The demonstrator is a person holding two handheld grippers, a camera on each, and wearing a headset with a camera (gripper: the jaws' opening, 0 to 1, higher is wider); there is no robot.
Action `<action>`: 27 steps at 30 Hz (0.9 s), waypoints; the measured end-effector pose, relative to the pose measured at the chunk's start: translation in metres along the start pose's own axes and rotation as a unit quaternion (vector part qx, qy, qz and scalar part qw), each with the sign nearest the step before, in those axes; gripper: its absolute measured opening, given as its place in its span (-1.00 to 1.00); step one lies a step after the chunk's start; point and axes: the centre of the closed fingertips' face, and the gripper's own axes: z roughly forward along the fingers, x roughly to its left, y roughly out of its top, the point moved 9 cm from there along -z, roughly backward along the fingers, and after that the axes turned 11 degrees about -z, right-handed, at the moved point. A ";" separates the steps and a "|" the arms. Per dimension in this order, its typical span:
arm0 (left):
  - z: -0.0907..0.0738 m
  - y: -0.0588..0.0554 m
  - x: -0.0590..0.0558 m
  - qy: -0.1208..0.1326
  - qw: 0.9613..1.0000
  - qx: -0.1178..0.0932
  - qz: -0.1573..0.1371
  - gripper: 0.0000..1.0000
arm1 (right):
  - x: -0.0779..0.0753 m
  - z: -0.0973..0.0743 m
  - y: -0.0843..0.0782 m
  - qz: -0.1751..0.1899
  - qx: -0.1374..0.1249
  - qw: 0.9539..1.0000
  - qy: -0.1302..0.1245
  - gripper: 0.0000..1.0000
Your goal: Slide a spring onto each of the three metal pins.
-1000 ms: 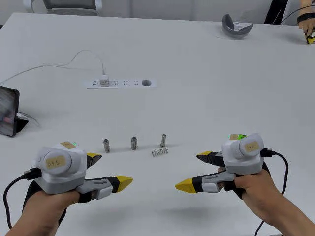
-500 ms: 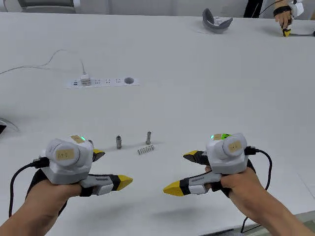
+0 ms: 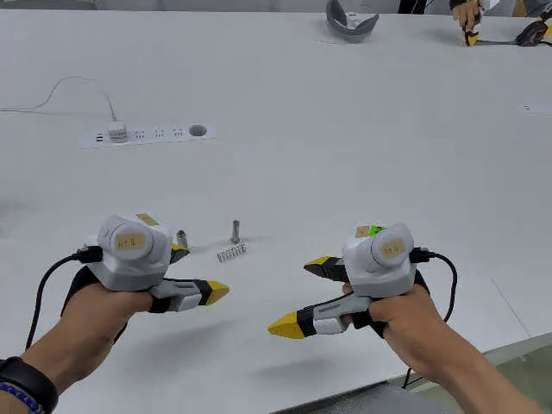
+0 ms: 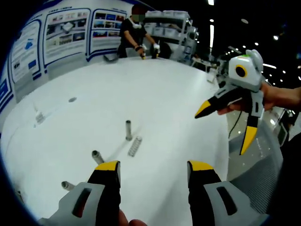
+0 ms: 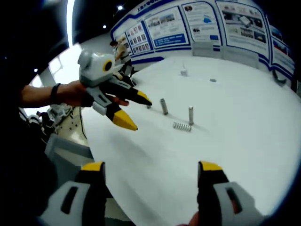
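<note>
A bare metal pin (image 3: 235, 230) stands upright on the white table (image 3: 345, 155), with a loose spring (image 3: 231, 252) lying just in front of it. Left of it a pin (image 3: 181, 239) that looks ribbed with a spring stands beside my left gripper (image 3: 200, 272), which is open, empty and hides whatever lies further left. My right gripper (image 3: 297, 293) is open and empty, to the right of the spring. The left gripper view has the bare pin (image 4: 128, 130), spring (image 4: 135, 146) and two more pins (image 4: 97, 157) ahead of the jaws. The right gripper view has the spring (image 5: 180, 126) and bare pin (image 5: 191, 115).
A white power strip (image 3: 147, 134) with a plugged cable lies at the back left. A grey curved object (image 3: 349, 21) sits at the far edge, near another person's hands (image 3: 470, 13). The table's near edge runs along the bottom right.
The head view has swung, so the whole scene has slid left and up. My left gripper has edged nearer the pins and now covers the leftmost one. Both grippers stay open.
</note>
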 end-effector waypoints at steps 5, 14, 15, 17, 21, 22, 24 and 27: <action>0.012 0.000 0.001 0.000 1.000 0.011 0.006 0.14 | 0.002 0.000 -0.002 0.002 0.000 1.000 0.001 0.64; 0.039 0.007 0.010 0.007 1.000 0.020 0.010 0.02 | 0.006 0.000 -0.005 0.008 0.000 1.000 0.004 0.64; 0.042 0.007 0.012 0.010 1.000 0.019 0.008 -0.02 | 0.006 -0.001 -0.005 0.008 0.000 1.000 0.004 0.64; 0.049 0.008 0.016 0.015 1.000 0.013 -0.003 -0.09 | 0.005 -0.001 -0.006 0.010 -0.001 1.000 0.003 0.64; 0.061 0.007 0.019 0.025 1.000 0.012 -0.014 -0.17 | 0.004 -0.001 -0.007 0.012 0.000 1.000 0.003 0.64; 0.062 0.007 0.019 0.026 0.999 0.011 -0.016 -0.18 | 0.004 -0.002 -0.007 0.013 0.000 1.000 0.003 0.64; 0.066 0.007 0.020 0.030 0.999 0.007 -0.021 -0.22 | 0.004 -0.003 -0.007 0.015 -0.002 1.000 0.001 0.64; 0.073 0.006 0.024 0.034 0.999 0.010 -0.026 -0.26 | 0.003 -0.004 -0.009 0.019 -0.003 1.000 0.000 0.64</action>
